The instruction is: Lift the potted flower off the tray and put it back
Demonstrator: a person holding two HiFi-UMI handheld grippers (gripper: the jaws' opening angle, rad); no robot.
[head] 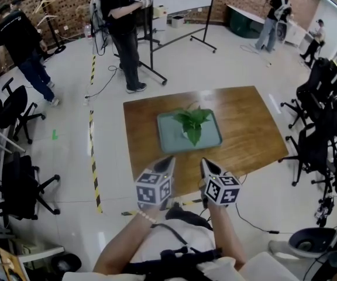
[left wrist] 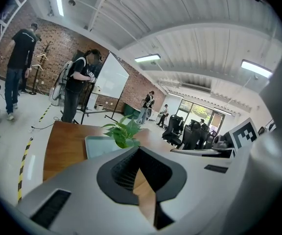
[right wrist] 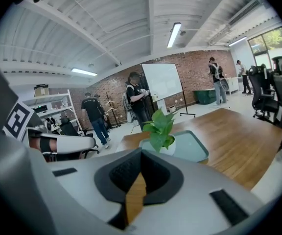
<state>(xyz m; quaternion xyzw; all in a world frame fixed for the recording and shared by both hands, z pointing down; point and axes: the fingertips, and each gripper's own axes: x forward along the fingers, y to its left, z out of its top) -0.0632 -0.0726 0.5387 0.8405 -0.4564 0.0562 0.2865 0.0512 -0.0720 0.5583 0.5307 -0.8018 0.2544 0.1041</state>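
Standing on the pale green plastic tray (head: 171, 137) at the middle of the brown wooden table (head: 250, 122), the leafy plant in its white pot (head: 193, 123) looks light, probably brittle: grip the pot's sides. Closed and empty, the left claw (head: 169, 160) and right claw (head: 205, 162) hover at the near edge.

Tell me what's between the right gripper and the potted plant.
Between the right gripper and the potted plant there is only a strip of bare wooden table and the tray's near rim. The head view shows this best.
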